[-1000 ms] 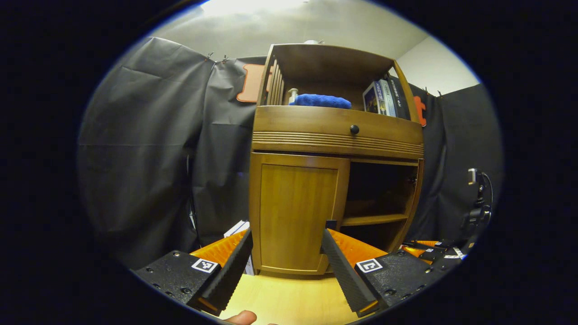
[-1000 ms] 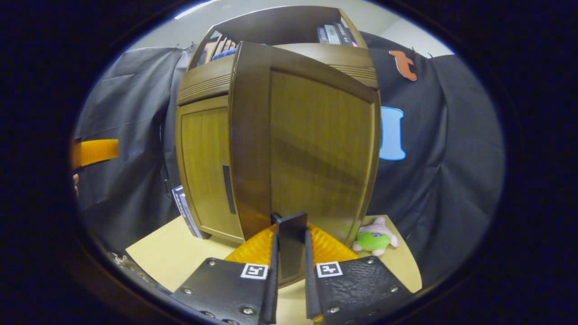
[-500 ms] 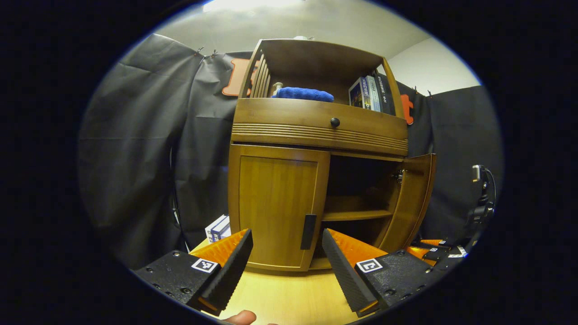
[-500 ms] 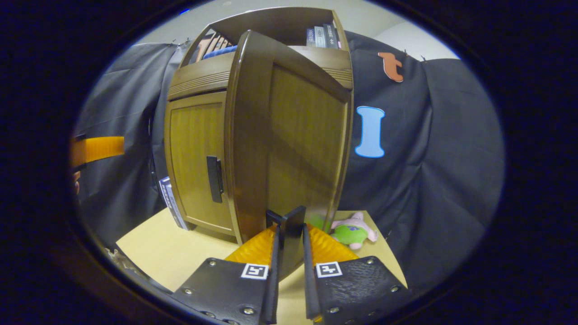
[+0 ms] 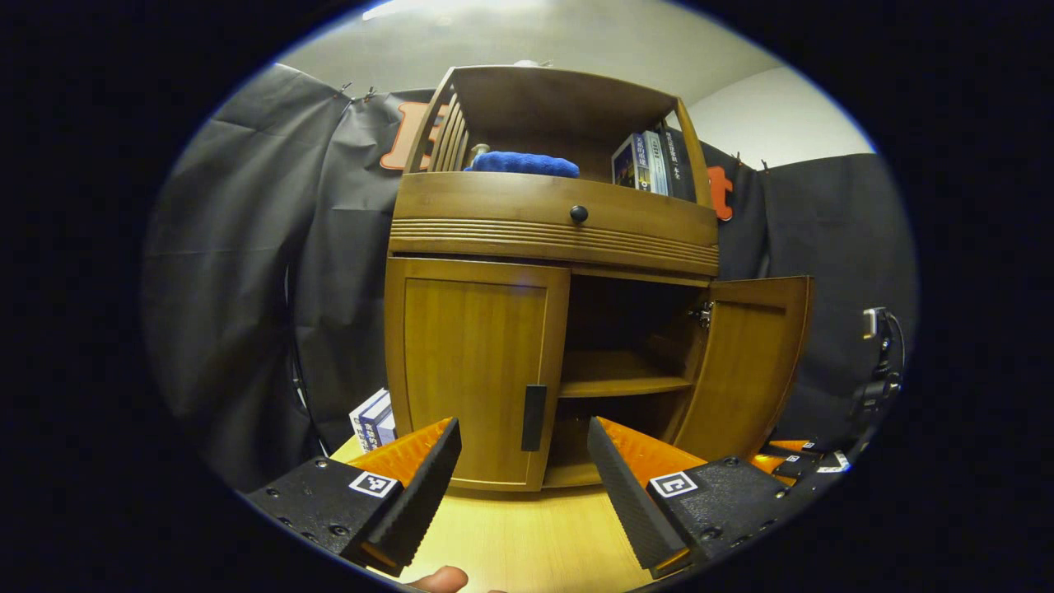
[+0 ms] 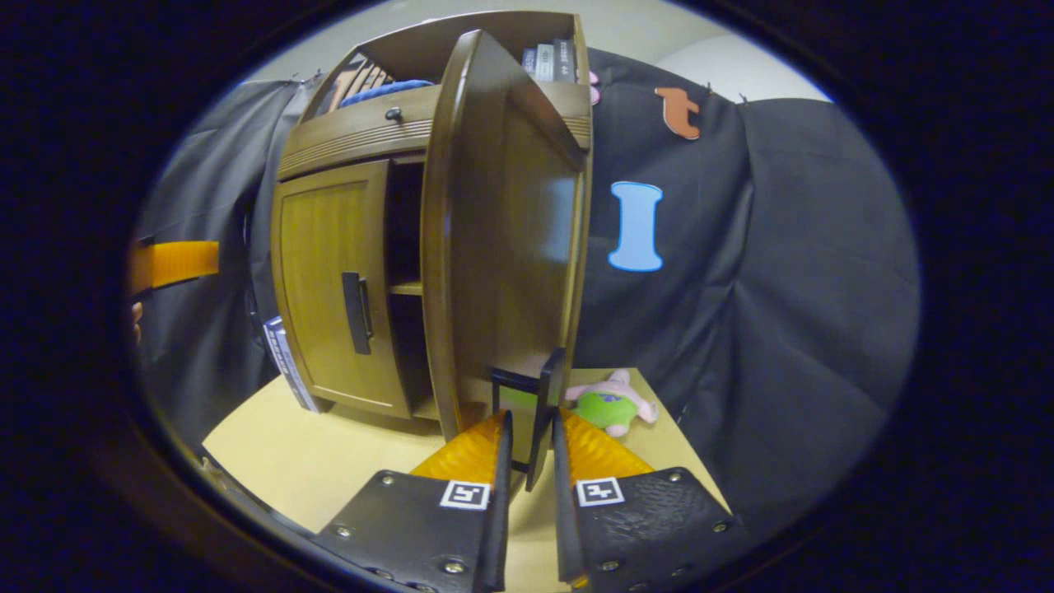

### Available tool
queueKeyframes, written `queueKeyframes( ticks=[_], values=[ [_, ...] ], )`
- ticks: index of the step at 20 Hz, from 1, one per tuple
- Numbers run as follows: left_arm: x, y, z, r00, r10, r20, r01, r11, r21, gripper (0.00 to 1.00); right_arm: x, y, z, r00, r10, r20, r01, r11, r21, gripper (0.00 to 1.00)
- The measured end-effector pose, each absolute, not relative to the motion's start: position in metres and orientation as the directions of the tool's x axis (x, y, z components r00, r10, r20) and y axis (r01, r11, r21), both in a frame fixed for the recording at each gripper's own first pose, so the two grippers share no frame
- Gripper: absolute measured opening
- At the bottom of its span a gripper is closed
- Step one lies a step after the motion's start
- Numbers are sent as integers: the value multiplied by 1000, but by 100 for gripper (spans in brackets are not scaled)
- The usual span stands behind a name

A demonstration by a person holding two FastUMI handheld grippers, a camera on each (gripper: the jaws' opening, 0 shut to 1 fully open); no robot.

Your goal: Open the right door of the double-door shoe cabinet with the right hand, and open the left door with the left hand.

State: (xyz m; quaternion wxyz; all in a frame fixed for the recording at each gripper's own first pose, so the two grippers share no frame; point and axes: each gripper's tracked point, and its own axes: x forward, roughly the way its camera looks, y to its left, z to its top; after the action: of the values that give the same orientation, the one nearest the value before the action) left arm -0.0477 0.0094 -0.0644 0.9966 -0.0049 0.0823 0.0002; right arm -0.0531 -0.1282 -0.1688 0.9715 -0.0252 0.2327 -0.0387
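The wooden shoe cabinet (image 5: 552, 239) stands on a pale table. Its left door (image 5: 469, 371) is closed, and that door's black handle (image 5: 533, 417) sits at its right edge. My left gripper (image 5: 523, 461) is open a short way in front of this handle, touching nothing. The right door (image 5: 745, 362) stands swung out wide, baring an inner shelf (image 5: 617, 380). In the right gripper view the right door (image 6: 494, 247) is seen nearly edge-on. My right gripper (image 6: 529, 428) is shut on its black handle (image 6: 527, 403).
The drawer above the doors has a black knob (image 5: 579, 214). A blue cloth (image 5: 523, 163) and books (image 5: 646, 161) fill the top shelf. Boxes (image 5: 372, 418) lean at the cabinet's left. A plush toy (image 6: 613, 403) lies right of the open door. A stand (image 5: 877, 362) is at far right.
The right door has swung farther open with my right gripper holding its handle. The left gripper has shifted, so the left door's handle now shows between its open fingers.
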Motion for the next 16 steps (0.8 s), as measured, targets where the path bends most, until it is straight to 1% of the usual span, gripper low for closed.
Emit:
queueKeyframes(
  ticks=[5,13,14,16],
  values=[
    [-44,2,-70,983,-13,-181,13,1000,-3,92,-61,-156,-170,882,-142,-450,125,990,-67,24],
    [-31,-6,-78,979,-24,-204,24,1000,-1,92,-68,-183,-169,872,-198,-447,185,980,-73,24],
    [-29,-7,-78,978,-27,-206,27,1000,0,96,-68,-186,-169,871,-205,-447,192,979,-75,24],
    [-24,-10,-81,977,-36,-210,36,999,-3,96,-69,-194,-170,866,-222,-447,205,975,-87,24]
  ],
)
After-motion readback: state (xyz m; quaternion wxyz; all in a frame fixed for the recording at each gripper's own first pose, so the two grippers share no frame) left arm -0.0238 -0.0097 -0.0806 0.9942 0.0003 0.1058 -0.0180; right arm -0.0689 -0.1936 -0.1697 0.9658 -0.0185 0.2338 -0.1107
